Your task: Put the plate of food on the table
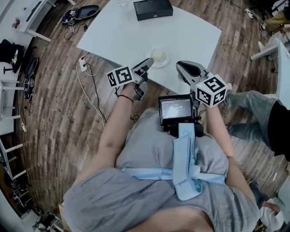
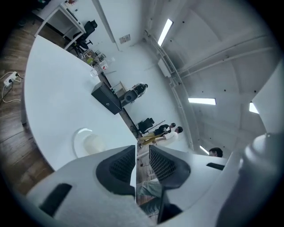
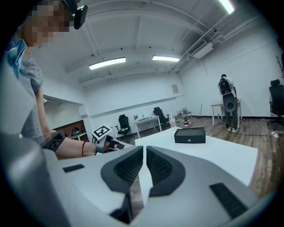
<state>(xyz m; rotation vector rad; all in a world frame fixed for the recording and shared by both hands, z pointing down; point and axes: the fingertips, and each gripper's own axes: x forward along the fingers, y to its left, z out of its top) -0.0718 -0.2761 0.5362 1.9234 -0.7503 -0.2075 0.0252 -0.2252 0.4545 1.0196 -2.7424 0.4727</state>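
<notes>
A small clear plate [image 1: 158, 57] with a pale lump of food on it stands on the white table [image 1: 190, 36], close to the near edge. My left gripper [image 1: 148, 63] hovers just left of the plate, jaws shut with nothing between them and not touching it. In the left gripper view the plate [image 2: 88, 142] lies on the table beyond and left of the left gripper [image 2: 142, 153]. My right gripper [image 1: 181, 67] is held to the plate's right above the table edge, also shut and holding nothing. The right gripper view has the right gripper [image 3: 144, 153] pointing across the table.
A black box [image 1: 153, 9] sits at the table's far side, also seen as the black box [image 3: 190, 135]. A power strip and cables [image 1: 84, 64] lie on the wood floor to the left. Another person's legs [image 1: 253, 111] are at the right.
</notes>
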